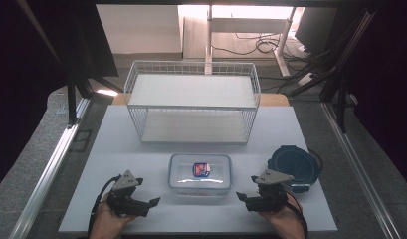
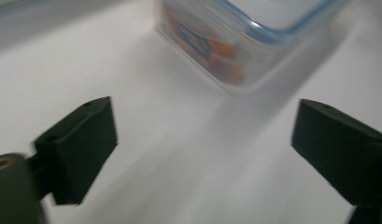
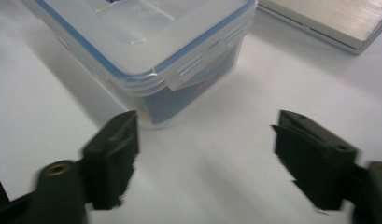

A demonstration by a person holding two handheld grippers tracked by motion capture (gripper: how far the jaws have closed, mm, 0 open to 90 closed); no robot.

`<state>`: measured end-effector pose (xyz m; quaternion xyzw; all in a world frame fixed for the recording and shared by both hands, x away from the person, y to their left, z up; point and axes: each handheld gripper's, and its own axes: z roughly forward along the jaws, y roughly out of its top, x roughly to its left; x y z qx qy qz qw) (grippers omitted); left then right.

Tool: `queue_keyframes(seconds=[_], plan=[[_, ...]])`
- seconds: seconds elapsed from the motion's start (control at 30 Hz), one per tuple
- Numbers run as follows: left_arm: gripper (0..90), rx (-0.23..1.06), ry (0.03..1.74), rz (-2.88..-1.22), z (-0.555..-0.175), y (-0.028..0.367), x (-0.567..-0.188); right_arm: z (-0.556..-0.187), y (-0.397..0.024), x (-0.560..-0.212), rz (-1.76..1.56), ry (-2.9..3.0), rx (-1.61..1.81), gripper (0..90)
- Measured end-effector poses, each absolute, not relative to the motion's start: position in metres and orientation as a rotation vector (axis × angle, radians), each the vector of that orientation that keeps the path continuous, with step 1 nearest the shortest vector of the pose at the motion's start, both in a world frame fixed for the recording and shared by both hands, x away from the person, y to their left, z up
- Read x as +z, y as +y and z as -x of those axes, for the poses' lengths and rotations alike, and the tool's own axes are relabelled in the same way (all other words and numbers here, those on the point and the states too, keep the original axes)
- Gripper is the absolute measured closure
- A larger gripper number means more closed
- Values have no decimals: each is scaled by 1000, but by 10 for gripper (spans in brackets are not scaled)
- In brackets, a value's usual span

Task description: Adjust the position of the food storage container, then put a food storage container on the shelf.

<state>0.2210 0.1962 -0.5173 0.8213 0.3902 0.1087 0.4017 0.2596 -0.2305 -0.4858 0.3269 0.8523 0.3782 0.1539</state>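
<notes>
A clear rectangular plastic box (image 1: 200, 174) with a blue-rimmed snap lid sits on the smooth white worktop (image 1: 116, 149). The left claw (image 1: 152, 203) and right claw (image 1: 241, 197) flank it, both wide open and empty. Behind stands a white wire basket (image 1: 192, 102).

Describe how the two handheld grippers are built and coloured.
Both the left gripper and the right gripper are black, each with two blocky jaws, a grey three-cornered plate on top and a black cable trailing back. No sleeves show on the forearms.
</notes>
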Motion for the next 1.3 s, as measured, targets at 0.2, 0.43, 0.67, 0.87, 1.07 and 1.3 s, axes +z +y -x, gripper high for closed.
queue_keyframes(seconds=[0.2,0.43,0.67,0.87,1.07,1.3], plan=[[19,269,978,-2074,-217,195,-519,-258,-232,-491,-943,2458,1071,77],[45,329,990,-2041,-221,201,-524,-260,-234,-489,-976,2444,1131,51],[48,353,980,-2008,-224,200,-524,-264,-231,-488,-953,2449,1163,39],[55,368,962,-1971,-225,197,-518,-269,-225,-485,-959,2453,1190,39],[48,325,974,-1996,-234,190,-511,-276,-218,-484,-986,2467,1176,27],[17,266,956,-2028,-256,174,-502,-290,-204,-482,-1047,2529,1172,8]])
